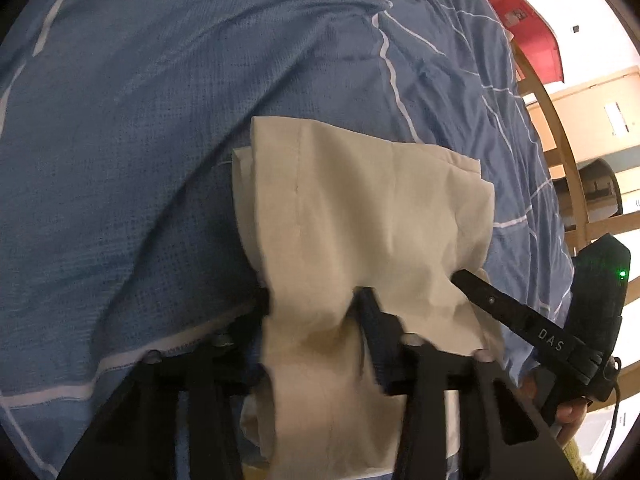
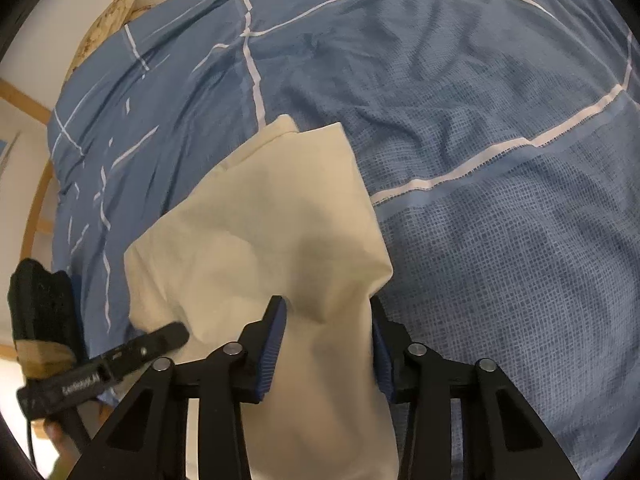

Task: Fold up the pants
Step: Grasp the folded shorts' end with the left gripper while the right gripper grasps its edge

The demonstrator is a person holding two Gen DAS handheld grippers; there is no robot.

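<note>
Cream pants (image 2: 256, 220), bunched, on blue bedspread (image 2: 480, 160)

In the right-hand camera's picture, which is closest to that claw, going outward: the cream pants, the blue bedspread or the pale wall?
1. Cream pants: bunched between the right claw fingers.
2. Blue bedspread: beneath and beyond.
3. Pale wall: farthest, upper left.

White letters "DAS" on the right gripper (image 1: 460, 276) finger (left wrist view), other gripper's lettering too blurred
</note>
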